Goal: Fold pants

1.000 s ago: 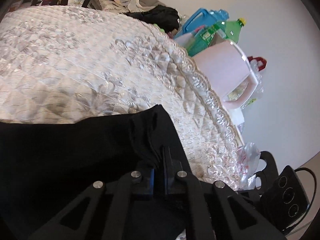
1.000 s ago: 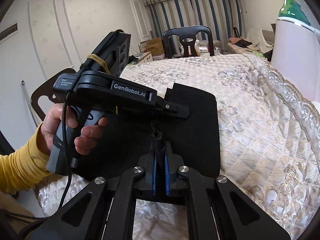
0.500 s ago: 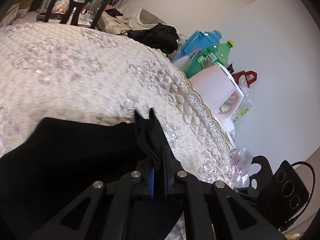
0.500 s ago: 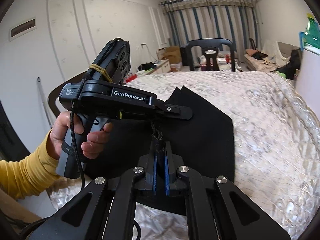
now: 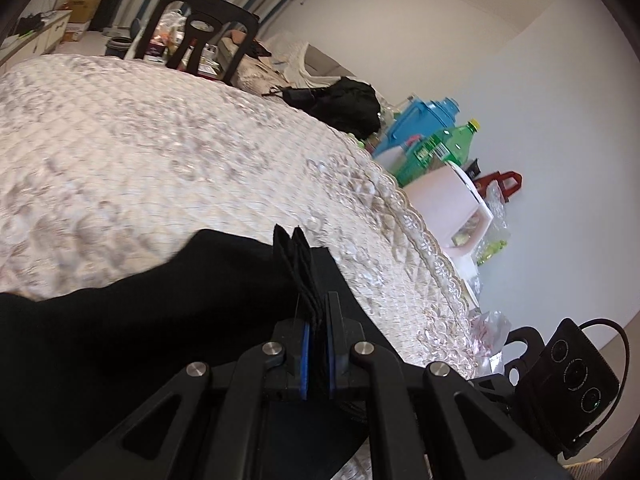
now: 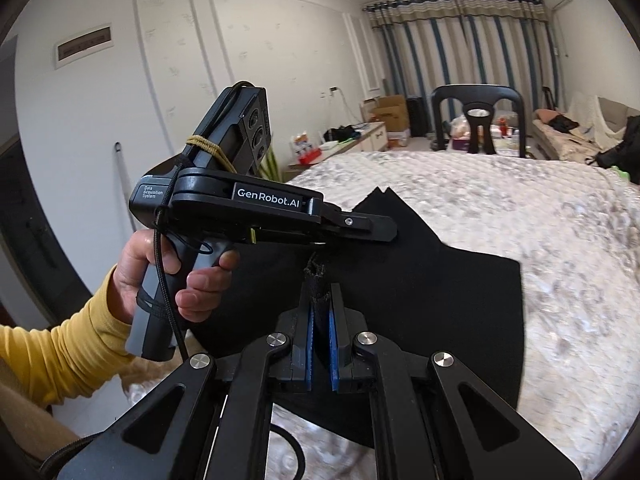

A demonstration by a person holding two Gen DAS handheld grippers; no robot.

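The black pants [image 6: 452, 304] lie partly folded on a cream quilted bedspread [image 6: 540, 216], with the near end lifted. My right gripper [image 6: 320, 300] is shut on a bunched edge of the pants. My left gripper [image 5: 318, 308] is shut on several stacked layers of the same black pants [image 5: 160, 312]. In the right wrist view the left gripper [image 6: 376, 232] is held in a hand just above and left of my right fingertips, close to them. Two pointed corners of cloth [image 6: 380, 196] stick up at the far end.
A black chair [image 6: 478, 120] stands beyond the bed. Beside the bed's right edge [image 5: 420, 232] are a pink bin [image 5: 448, 196], a green bottle [image 5: 448, 148], a blue jug [image 5: 424, 120] and a black bag [image 5: 344, 104]. Striped curtains [image 6: 460, 48] hang at the back.
Both grippers have risen and tilted up with the cloth still pinched. The pants' far end has been pulled nearer and lifted, so more bedspread shows beyond it.
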